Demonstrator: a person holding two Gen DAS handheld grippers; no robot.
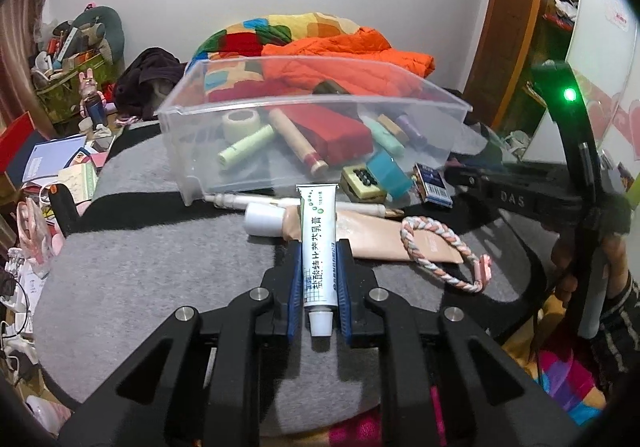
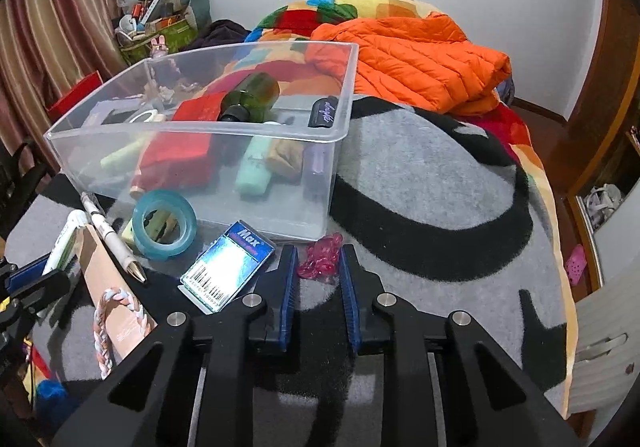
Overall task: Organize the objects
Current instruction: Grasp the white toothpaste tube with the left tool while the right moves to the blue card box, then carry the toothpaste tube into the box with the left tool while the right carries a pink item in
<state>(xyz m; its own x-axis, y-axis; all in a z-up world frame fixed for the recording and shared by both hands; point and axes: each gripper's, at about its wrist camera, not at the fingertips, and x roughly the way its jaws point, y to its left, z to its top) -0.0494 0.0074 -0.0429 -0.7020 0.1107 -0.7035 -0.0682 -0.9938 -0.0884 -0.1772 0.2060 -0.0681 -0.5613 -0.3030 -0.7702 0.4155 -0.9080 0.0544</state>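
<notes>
Left gripper [image 1: 319, 279], lower centre of frame, is closed on a white ointment tube [image 1: 318, 247], cap toward the camera. Directly above lie a beige tube [image 1: 360, 235] and a pen [image 1: 296, 203]. A braided bracelet [image 1: 444, 251] lies at centre right. Clear bin [image 1: 208, 151] at centre holds assorted items.

Grey-black blanket [image 2: 420, 183] under clear bin [image 2: 192, 151]
</notes>
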